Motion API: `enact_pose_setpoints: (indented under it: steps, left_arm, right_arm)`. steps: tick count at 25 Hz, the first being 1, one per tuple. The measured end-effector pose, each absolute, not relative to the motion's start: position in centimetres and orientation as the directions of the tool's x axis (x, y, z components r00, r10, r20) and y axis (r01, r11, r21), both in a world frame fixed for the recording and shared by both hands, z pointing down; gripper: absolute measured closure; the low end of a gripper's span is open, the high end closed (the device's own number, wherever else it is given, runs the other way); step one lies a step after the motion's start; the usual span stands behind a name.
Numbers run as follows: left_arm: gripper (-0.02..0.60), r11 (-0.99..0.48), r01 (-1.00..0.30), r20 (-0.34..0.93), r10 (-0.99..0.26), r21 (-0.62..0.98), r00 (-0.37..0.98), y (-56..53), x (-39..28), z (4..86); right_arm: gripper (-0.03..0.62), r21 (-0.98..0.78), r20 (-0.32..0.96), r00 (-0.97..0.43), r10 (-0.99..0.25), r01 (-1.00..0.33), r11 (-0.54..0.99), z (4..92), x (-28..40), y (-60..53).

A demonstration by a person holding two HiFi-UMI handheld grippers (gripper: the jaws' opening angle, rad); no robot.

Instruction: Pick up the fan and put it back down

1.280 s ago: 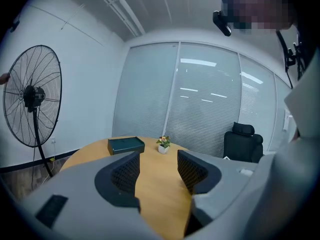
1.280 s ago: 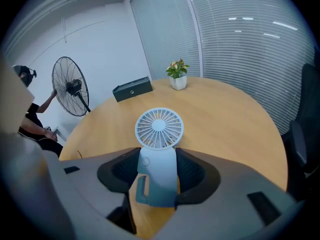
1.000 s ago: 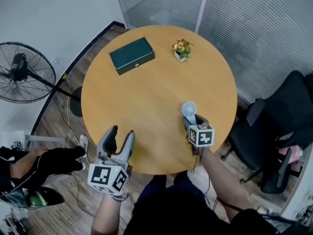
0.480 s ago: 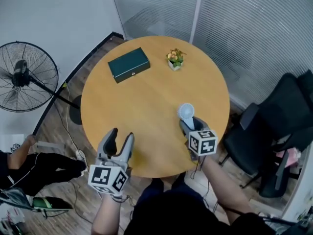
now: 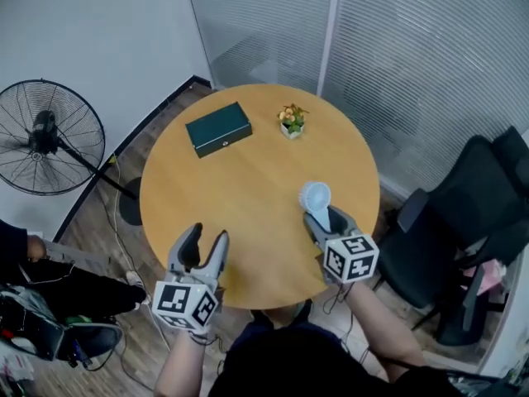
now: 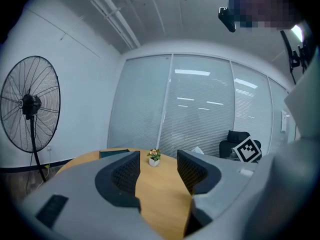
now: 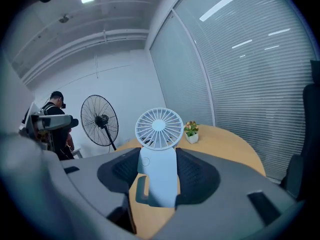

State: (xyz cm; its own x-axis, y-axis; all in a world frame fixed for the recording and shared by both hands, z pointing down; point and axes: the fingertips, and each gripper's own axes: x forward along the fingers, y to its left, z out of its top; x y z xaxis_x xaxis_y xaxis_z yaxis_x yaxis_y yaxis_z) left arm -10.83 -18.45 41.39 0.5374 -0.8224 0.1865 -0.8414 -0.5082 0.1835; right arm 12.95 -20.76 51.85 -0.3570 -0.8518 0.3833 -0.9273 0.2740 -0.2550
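A small pale-blue handheld fan [image 7: 159, 156] with a round grille head stands upright between the jaws of my right gripper [image 7: 158, 170], which is shut on its handle. Seen from the head, the fan [image 5: 316, 198] is lifted clear above the round wooden table [image 5: 248, 180], out in front of my right gripper [image 5: 329, 220]. My left gripper [image 5: 203, 251] hovers over the table's near left edge. Its jaws are open and empty in the left gripper view [image 6: 157, 171].
A dark green box [image 5: 218, 129] and a small potted plant [image 5: 290, 120] sit on the far half of the table. A large pedestal fan [image 5: 45, 137] stands on the floor to the left. A black office chair [image 5: 463, 230] is at right. A person [image 7: 57, 126] is at far left.
My right gripper has risen with the small fan held in it, lifting it off the table. My left gripper has also lifted a little. The person on the floor at left has shifted.
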Motion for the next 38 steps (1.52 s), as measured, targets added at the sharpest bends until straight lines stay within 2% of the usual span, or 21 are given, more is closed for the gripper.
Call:
enact_pose_setpoints:
  steps: [10, 19, 30, 38]
  left_arm:
    - [0.351, -0.477, -0.865, 0.163, -0.851, 0.159, 0.499, -16.7, -10.1, 39.7]
    - [0.351, -0.375, -0.915, 0.17, -0.902, 0.147, 0.397, -14.8, -11.7, 39.2]
    - [0.351, -0.21, -0.967, 0.219, -0.946, 0.145, 0.239, -10.5, -15.6, 40.6]
    - [0.353, -0.204, -0.964, 0.227, -0.944, 0.171, 0.24, -11.4, -19.7, 41.7]
  right_arm:
    - [0.373, -0.207, 0.272, -0.429, -0.861, -0.9, 0.383, 46.3, 12.5, -19.7]
    - [0.373, -0.187, 0.231, -0.522, -0.821, -0.852, 0.489, 44.0, 10.3, -21.2]
    - [0.373, -0.189, 0.25, -0.628, -0.737, -0.778, 0.599, 44.7, 5.1, -23.6]
    - [0.373, -0.208, 0.292, -0.636, -0.714, -0.771, 0.602, 46.3, -0.1, -25.1]
